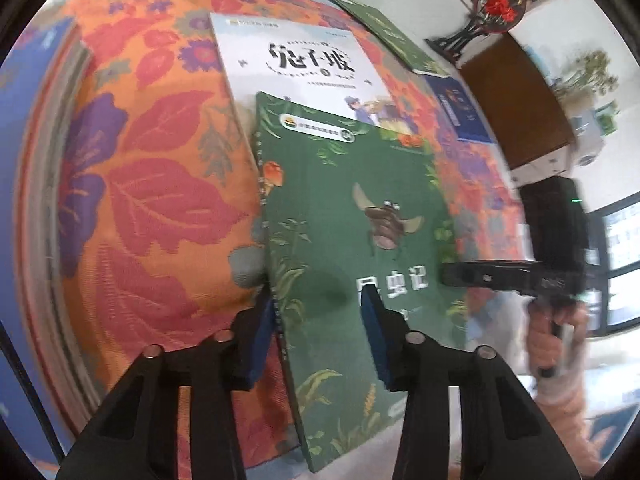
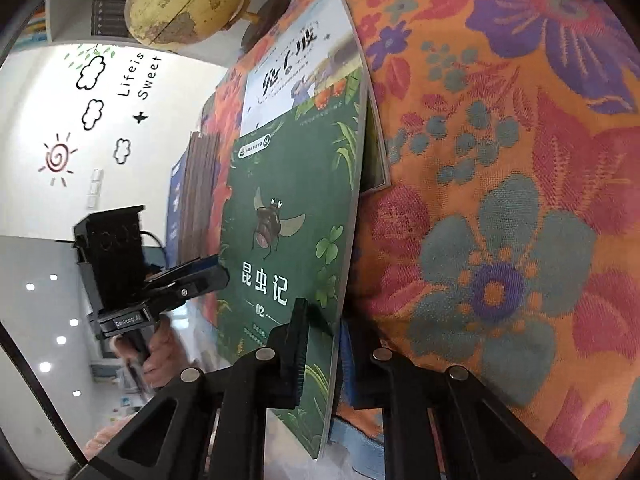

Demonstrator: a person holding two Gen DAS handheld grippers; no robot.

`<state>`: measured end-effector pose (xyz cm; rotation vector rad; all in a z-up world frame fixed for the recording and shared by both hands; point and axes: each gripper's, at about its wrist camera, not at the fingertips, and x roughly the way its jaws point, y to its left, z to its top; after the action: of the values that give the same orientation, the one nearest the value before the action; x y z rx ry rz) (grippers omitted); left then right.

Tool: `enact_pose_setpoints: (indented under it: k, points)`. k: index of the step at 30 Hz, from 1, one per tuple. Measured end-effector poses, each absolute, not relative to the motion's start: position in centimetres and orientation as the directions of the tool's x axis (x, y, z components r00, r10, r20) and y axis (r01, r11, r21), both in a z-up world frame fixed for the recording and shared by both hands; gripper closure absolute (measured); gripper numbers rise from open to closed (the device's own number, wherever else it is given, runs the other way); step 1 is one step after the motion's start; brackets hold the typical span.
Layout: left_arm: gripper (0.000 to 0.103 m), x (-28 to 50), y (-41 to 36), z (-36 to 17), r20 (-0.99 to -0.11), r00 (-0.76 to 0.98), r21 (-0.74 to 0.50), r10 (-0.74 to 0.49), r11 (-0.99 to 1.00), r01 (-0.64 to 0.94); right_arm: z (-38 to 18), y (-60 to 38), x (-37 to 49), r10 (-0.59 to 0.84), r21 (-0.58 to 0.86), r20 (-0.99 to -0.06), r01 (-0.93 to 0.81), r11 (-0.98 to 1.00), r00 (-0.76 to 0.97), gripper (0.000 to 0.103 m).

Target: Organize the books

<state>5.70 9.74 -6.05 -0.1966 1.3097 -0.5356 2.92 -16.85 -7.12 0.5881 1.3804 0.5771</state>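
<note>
Your work surface is a table under an orange floral cloth point(image 1: 160, 184), and the green insect book point(image 1: 352, 240) lies on it with its far corner overlapping a white-covered book point(image 1: 296, 64). You hold this green book from both sides. The left gripper point(image 1: 320, 332) straddles the spine edge, one blue pad under the edge and the other on the cover; whether the pads actually press is not clear. The right gripper point(image 2: 324, 356) is closed on the opposite edge, the cover pinched between its pads. Around it, note a second green book point(image 1: 392, 36) and a dark blue book point(image 1: 464, 112) lying farther along the cloth, a stack of blue-covered books point(image 1: 36, 128) at the left edge, a brown cabinet point(image 1: 516, 100) with a red-flower ornament on a black stand point(image 1: 496, 8), and a yellowed globe point(image 2: 184, 0) beyond the white book. The green cover reads "昆虫记" with "02" below. The wall point(image 2: 60, 200) carries "Life is Sweet" with cloud and sun decals. The left gripper's body is marked "GenRobot.AI", seen from the right wrist camera.
</note>
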Motion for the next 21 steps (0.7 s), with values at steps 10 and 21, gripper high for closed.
enact_pose_setpoints:
  k: [10,21]
  points:
    - [0.066,2.5,6.8,-3.2,-0.920,0.293,-0.162,-0.260,0.934,0.319,-2.2,-11.8,-0.3,0.399,0.362,-0.887,-0.187,0.913,0.233,0.085]
    - [0.066,1.1,6.9,-1.3,-0.895,0.337,-0.170,-0.290,0.923,0.344,-0.6,-9.3,-2.2,0.370,0.314,-0.898,-0.243,0.918,0.238,0.086]
